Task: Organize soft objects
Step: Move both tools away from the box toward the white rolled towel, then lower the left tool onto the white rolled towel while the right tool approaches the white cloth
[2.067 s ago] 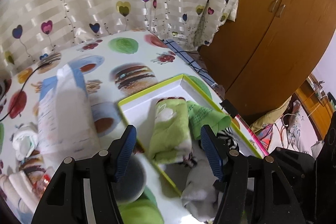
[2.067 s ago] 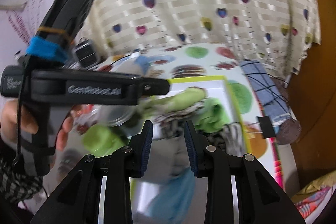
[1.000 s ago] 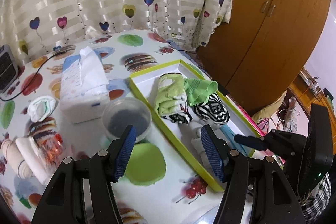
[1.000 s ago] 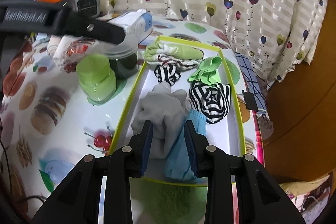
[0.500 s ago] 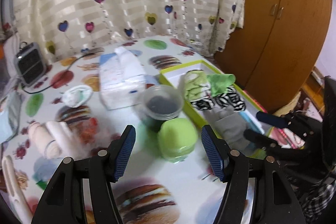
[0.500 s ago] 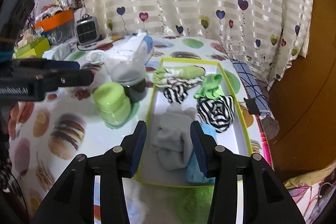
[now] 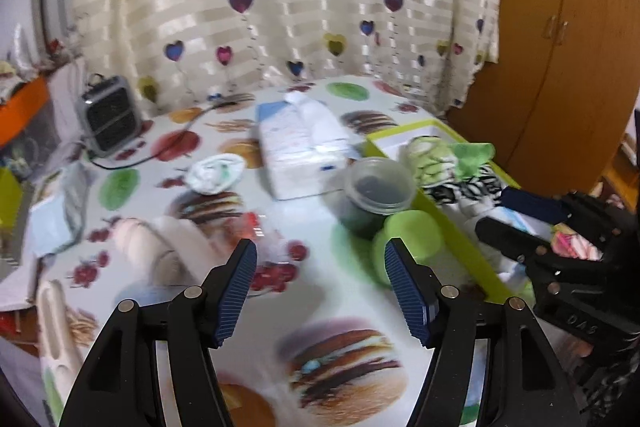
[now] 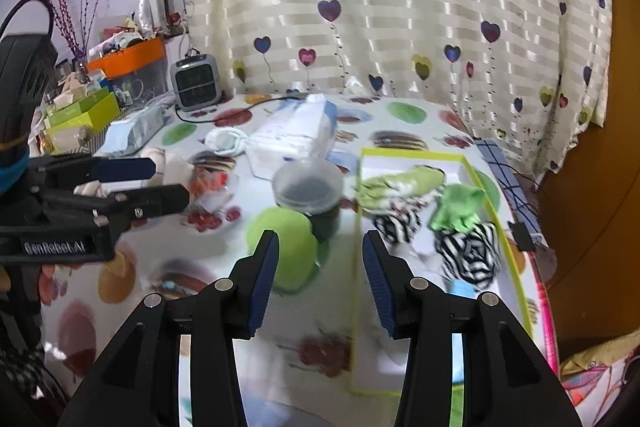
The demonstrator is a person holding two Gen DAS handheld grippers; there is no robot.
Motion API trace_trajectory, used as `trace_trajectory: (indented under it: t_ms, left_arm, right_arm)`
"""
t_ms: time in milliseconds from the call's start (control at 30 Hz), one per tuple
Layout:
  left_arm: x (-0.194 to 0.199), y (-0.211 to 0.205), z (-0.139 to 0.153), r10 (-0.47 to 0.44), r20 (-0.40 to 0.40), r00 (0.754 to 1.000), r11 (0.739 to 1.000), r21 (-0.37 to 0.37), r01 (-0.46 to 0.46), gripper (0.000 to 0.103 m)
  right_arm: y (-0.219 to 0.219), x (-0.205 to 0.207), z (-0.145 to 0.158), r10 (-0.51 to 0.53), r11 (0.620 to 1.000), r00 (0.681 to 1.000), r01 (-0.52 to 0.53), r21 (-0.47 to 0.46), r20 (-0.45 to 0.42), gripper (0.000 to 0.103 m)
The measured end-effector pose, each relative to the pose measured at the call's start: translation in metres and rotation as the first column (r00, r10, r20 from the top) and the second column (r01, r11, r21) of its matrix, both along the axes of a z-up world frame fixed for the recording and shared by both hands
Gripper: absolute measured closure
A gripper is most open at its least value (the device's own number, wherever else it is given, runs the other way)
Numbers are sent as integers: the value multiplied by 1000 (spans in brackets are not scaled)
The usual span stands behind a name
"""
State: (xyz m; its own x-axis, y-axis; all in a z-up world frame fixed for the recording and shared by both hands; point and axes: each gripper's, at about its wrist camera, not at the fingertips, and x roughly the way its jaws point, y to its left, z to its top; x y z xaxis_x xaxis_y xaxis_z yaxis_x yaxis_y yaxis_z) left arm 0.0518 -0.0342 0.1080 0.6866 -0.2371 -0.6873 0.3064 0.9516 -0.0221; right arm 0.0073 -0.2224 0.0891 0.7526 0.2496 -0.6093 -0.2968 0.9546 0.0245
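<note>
- Above the table (image 8: 200, 259), left gripper (image 7: 320, 287): jaws apart, nothing between them.
- Right gripper (image 8: 318, 279): jaws have just been opening, now apart and empty.
- Rolled socks (image 8: 466, 255) lie in the yellow-rimmed tray (image 8: 516, 271), beside the green cup (image 8: 284, 239).

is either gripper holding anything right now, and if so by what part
Nothing is held. The left gripper and right gripper both stand open over the food-print tablecloth, with nothing between their blue ribbed pads.

black tongs (image 7: 321, 283) with ribbed blue pads (image 7: 237, 287).
</note>
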Motion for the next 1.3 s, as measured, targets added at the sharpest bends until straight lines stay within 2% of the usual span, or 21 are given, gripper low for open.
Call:
trace_trajectory:
  t_ms: [267,567,900,1033,1100,1300]
  left_arm:
    - [4,38,-4,71,-14,997,997,-28,-71,33]
    - [18,97,-7,197,-32,980,979,-50,-199,33]
    - [36,173,-13,356,-75,932,929,-80,-361,33]
    - [43,188,-20,373,-112,921,918,-102,-384,33]
    - [48,187,-24,369,-121,921,920,-94,-381,33]
    - [61,184,-36,339,-172,925,922,-133,-363,33]
  right_arm:
    - [39,18,4,56,998,998,-56,-4,1,58]
    - [80,41,1,113,993,993,-114,-16,-13,58]
    - [123,76,-8,174,985,982,-175,-5,-69,58]
    - [139,89,-19,175,984,979,-176,-6,-104,58]
    - [146,95,-26,184,983,974,-185,3,-129,58]
    - [159,109,-49,168,985,968,-173,-12,-188,58]
